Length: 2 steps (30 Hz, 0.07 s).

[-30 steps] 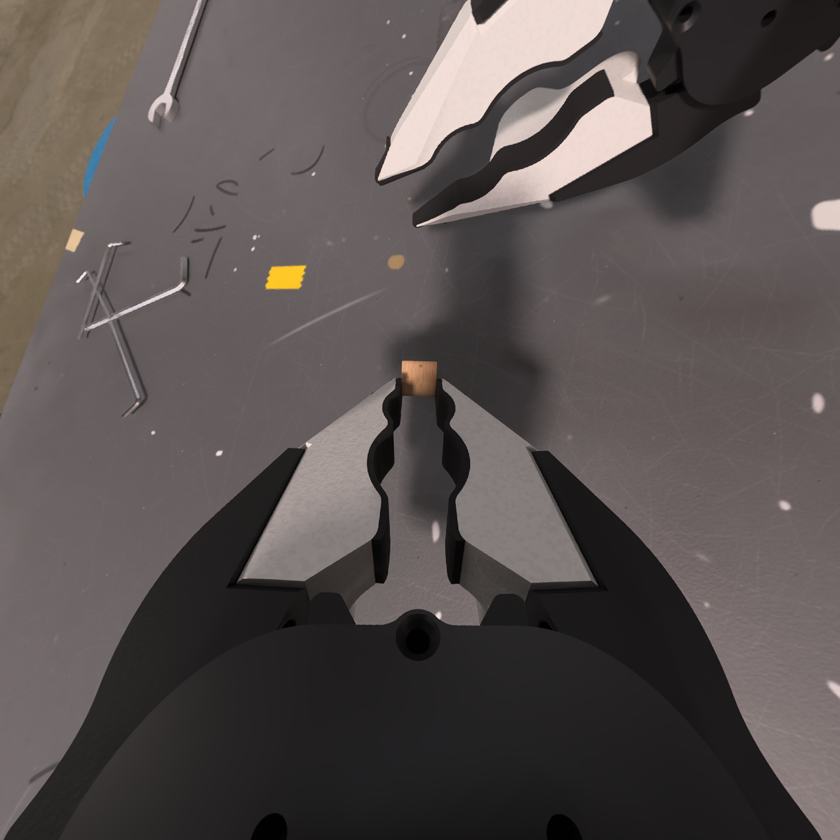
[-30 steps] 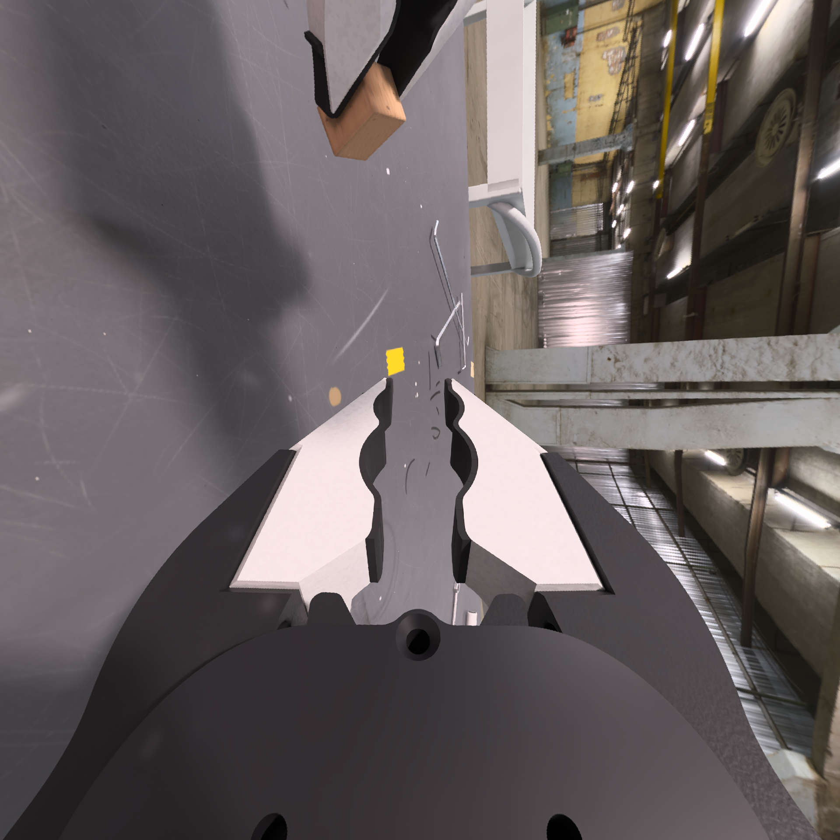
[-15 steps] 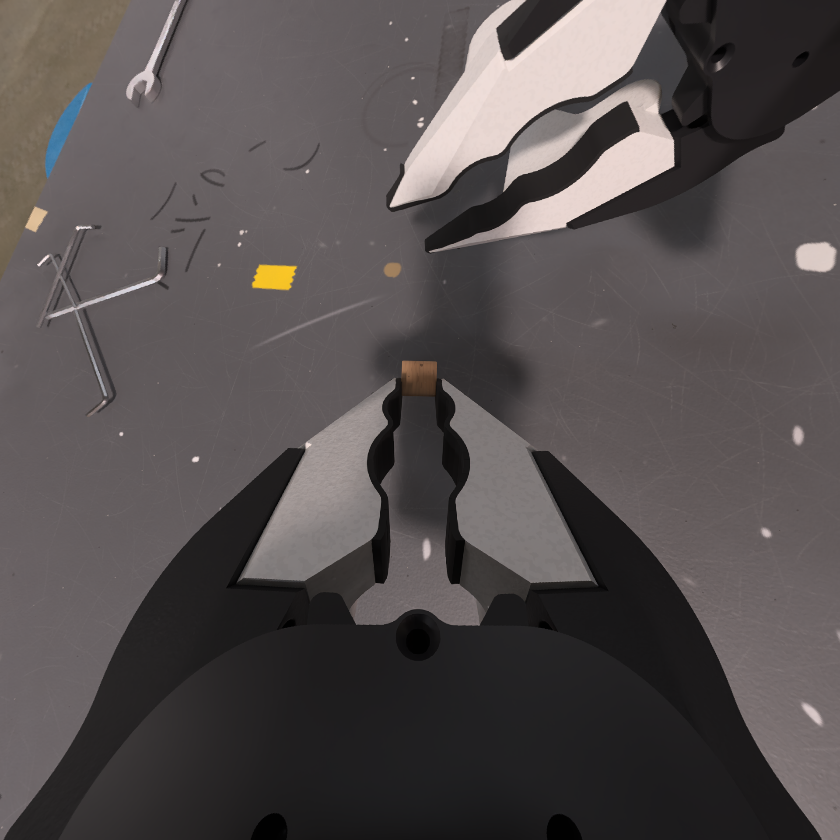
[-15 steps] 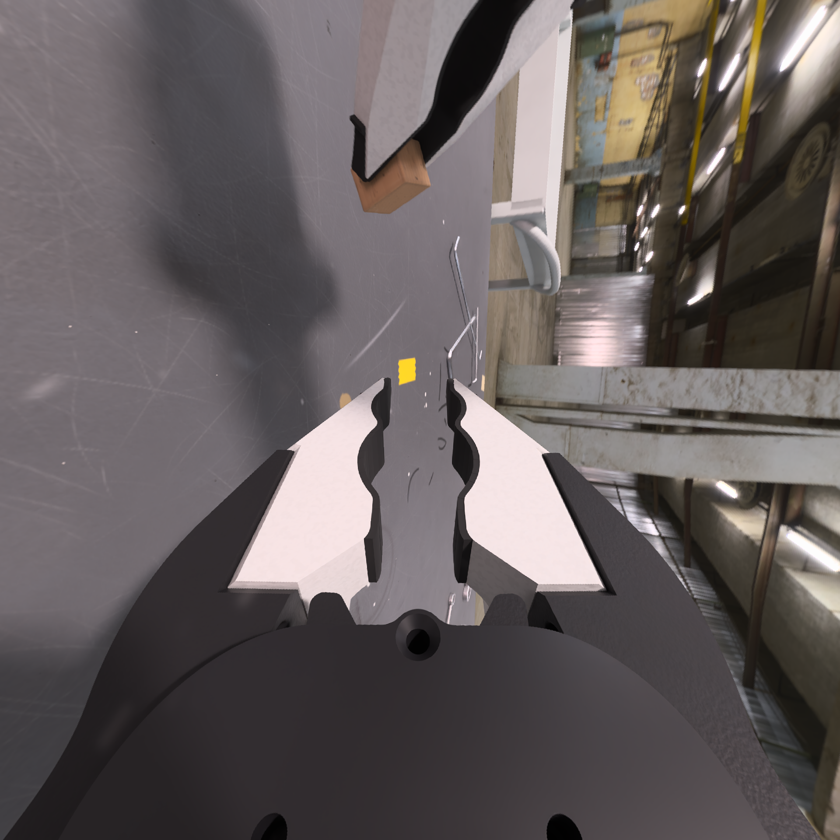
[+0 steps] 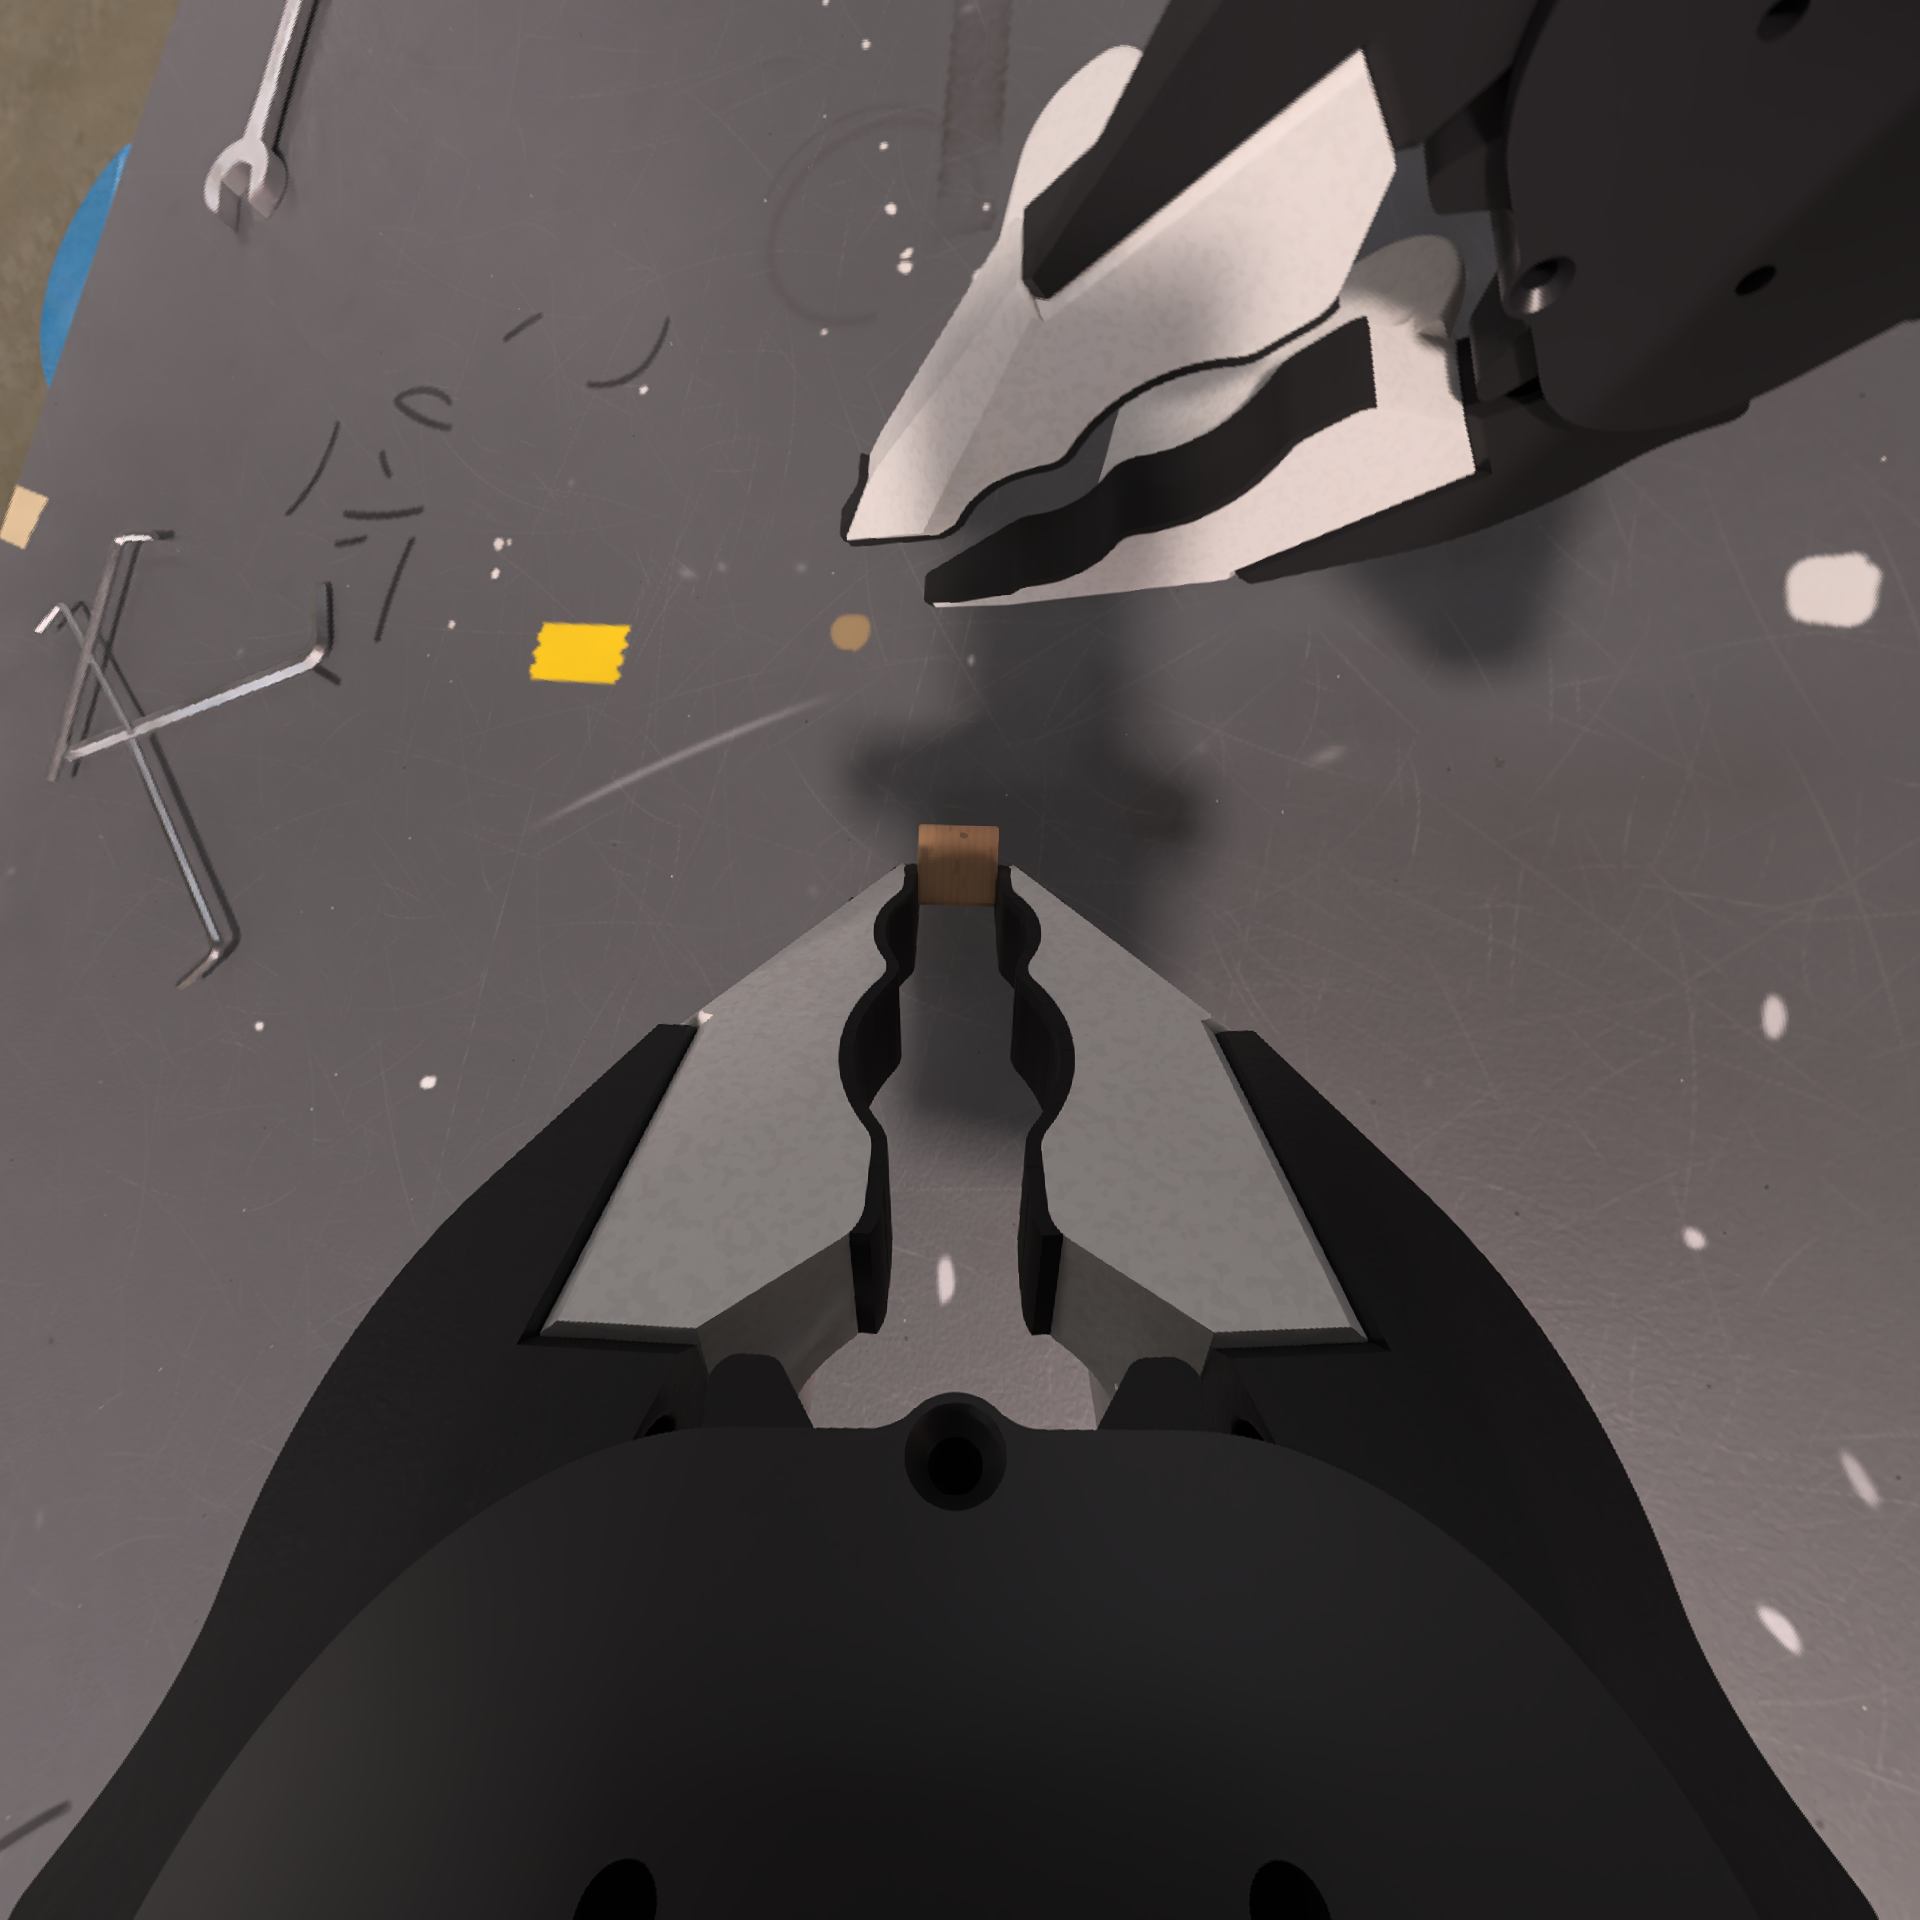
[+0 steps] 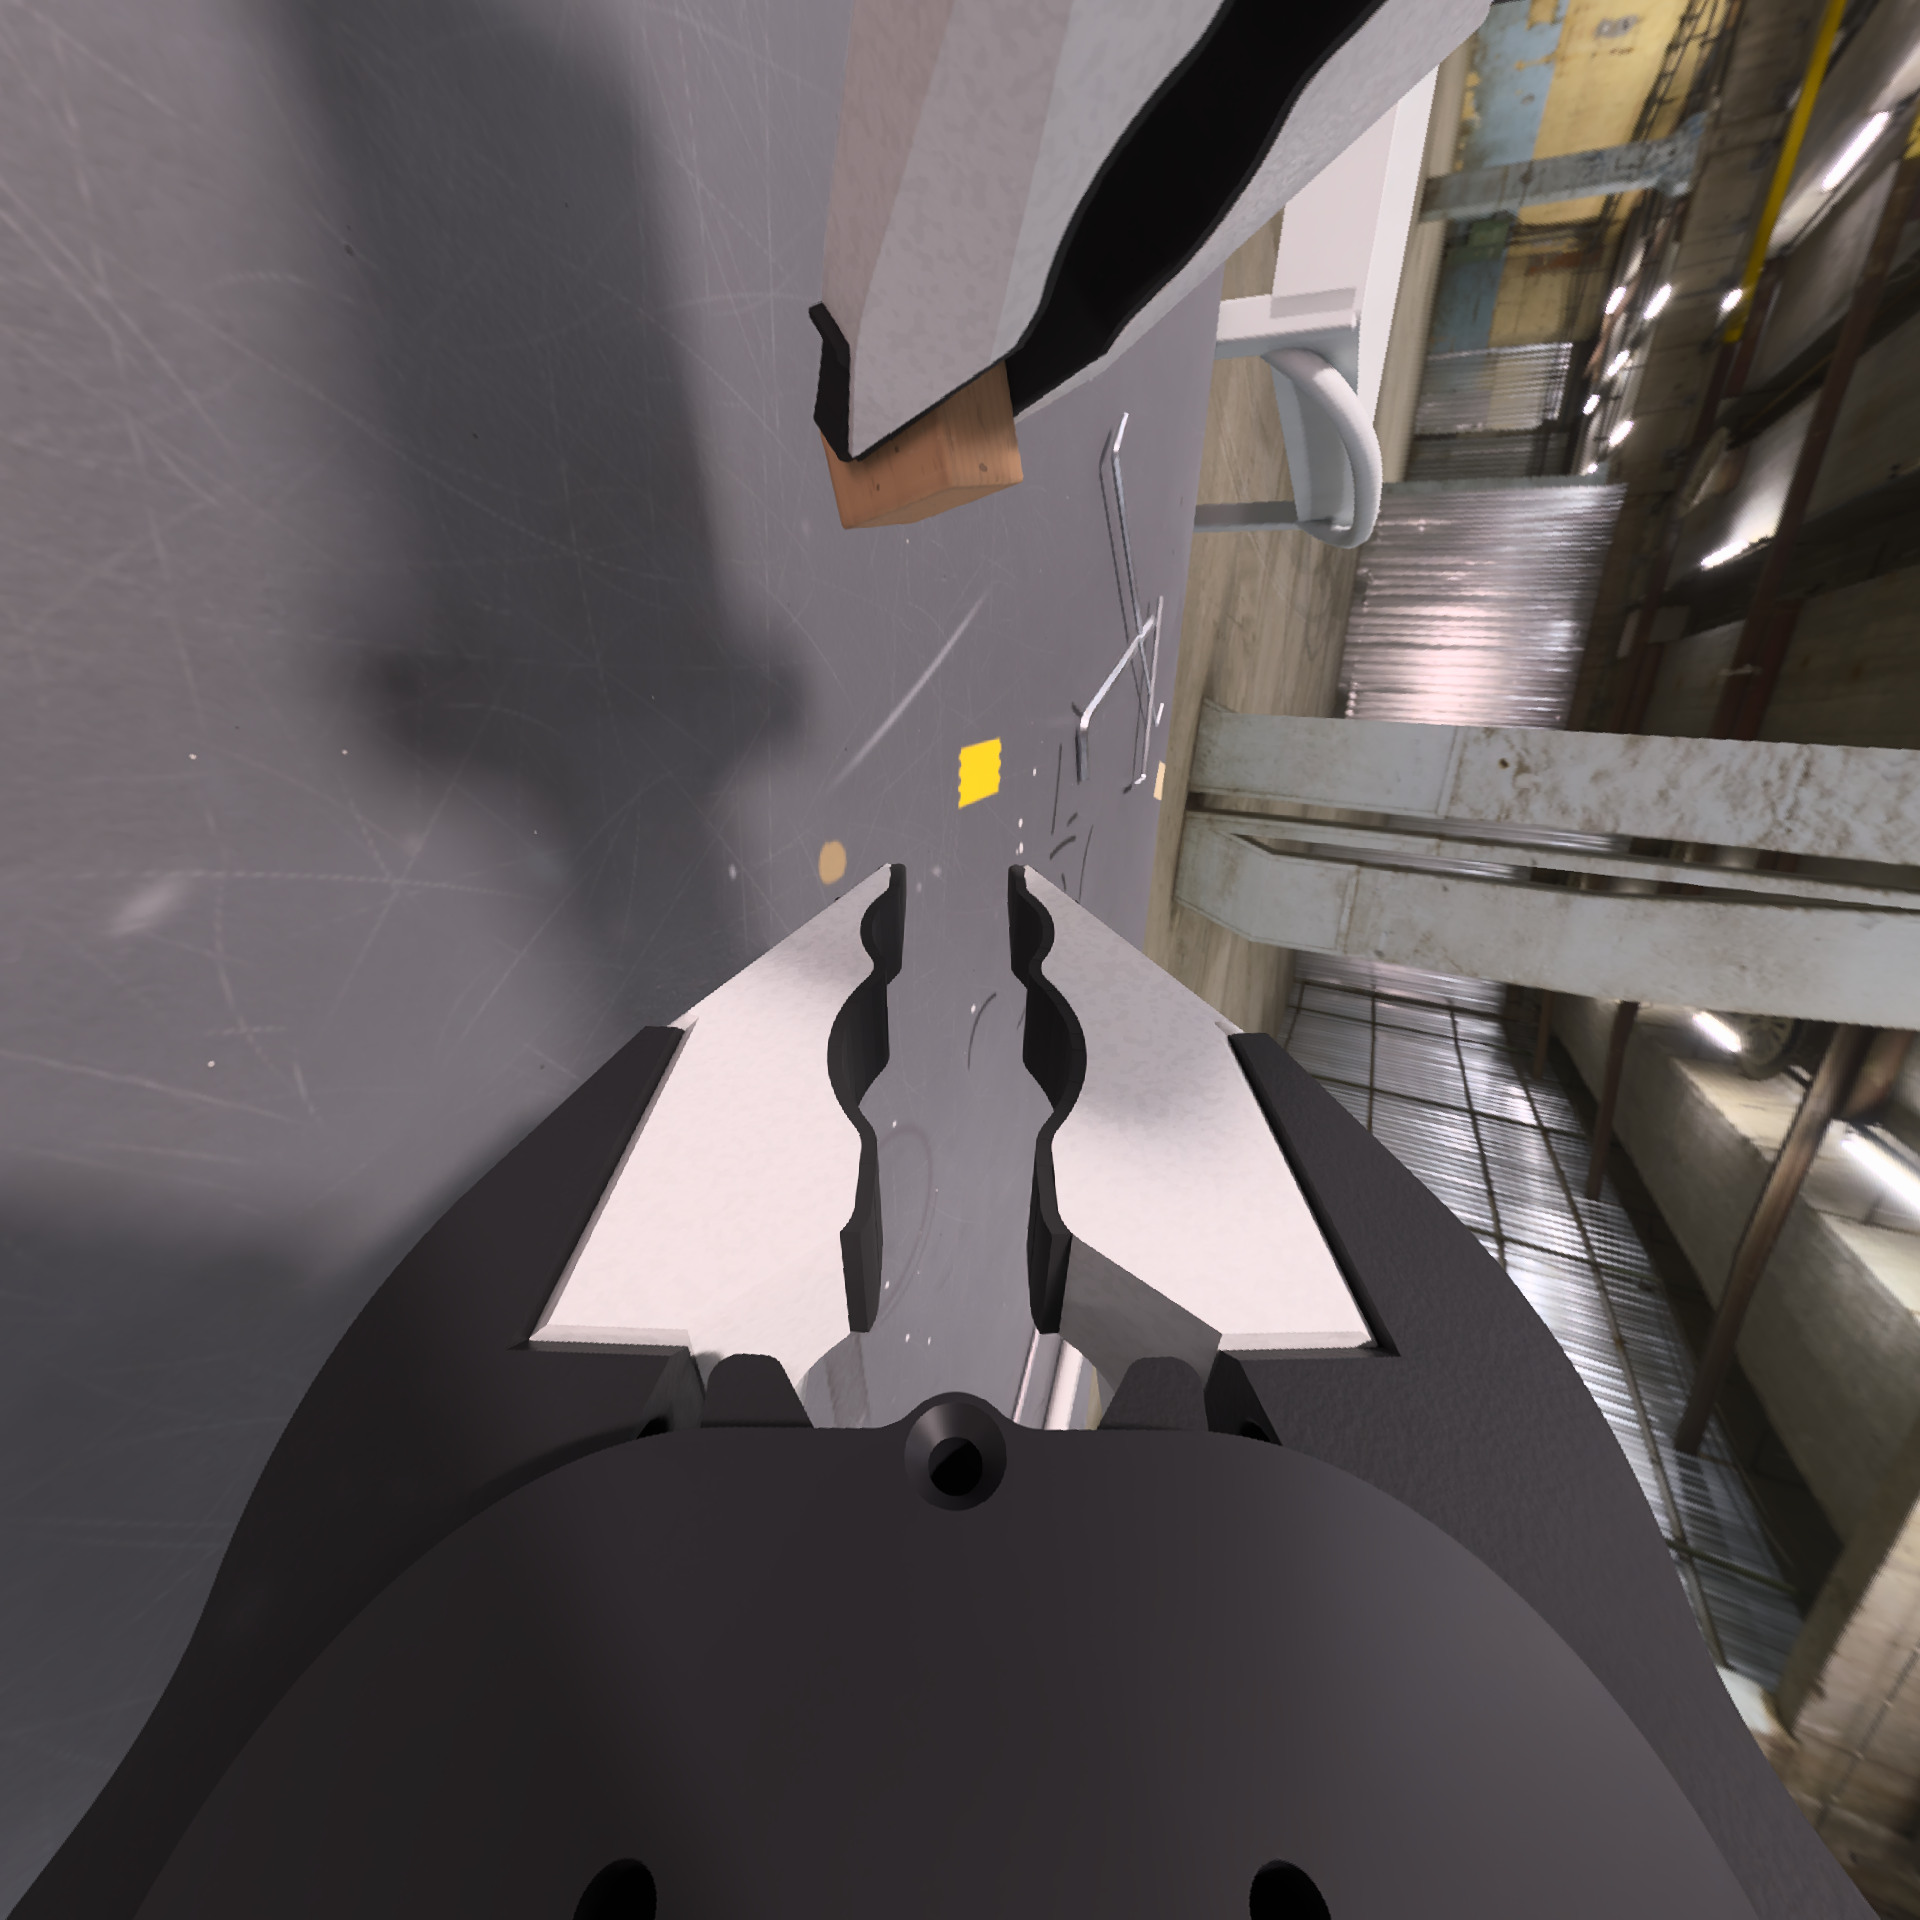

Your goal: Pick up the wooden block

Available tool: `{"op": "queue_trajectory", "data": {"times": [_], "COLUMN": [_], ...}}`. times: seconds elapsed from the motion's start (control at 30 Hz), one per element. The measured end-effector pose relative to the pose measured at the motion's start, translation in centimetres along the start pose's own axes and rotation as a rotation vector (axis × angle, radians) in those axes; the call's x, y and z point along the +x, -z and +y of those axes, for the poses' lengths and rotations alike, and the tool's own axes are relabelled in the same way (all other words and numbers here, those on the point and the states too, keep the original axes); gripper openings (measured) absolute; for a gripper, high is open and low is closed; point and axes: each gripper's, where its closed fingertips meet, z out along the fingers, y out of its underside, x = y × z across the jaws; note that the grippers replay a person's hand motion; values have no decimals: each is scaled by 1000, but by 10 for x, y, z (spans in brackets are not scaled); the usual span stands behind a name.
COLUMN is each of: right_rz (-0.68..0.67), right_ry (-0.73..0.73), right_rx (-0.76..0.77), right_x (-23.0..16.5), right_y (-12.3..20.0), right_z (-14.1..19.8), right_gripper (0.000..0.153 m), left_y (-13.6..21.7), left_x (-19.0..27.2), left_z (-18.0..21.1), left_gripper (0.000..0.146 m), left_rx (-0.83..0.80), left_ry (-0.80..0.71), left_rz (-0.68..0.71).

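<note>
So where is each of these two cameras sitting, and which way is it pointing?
Left wrist view: sits on the left hand-held gripper, looks down its fingers at the grey table; the wooden block is clamped at its tips.
Right wrist view: sits on the right hand-held gripper, open and empty, looks across the table toward a hall.
Shared: the block, yellow tape, each other's gripper.

A dark grey scratched tabletop (image 5: 1455,935) flecked with white specks carries scattered odds and ends. A silver open-ended spanner (image 5: 255,156) lies toward its far left corner. Near the left edge, several crossed silver hex keys (image 5: 135,727) rest in a loose pile. A small yellow strip of tape (image 5: 579,654) sits inward from them, and a round tan spot (image 5: 850,632) lies farther toward the middle.
</note>
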Motion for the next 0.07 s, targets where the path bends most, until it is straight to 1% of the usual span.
{"op": "queue_trajectory", "data": {"times": [0.07], "right_rz": [11], "right_ry": [13], "right_rx": [-4], "right_x": [1], "right_y": [0], "right_z": [1], "right_gripper": [20], "left_y": [-1], "left_x": [-1], "left_z": [-1], "left_gripper": [14], "left_rx": [14], "left_ry": [28], "left_rz": [18]}}
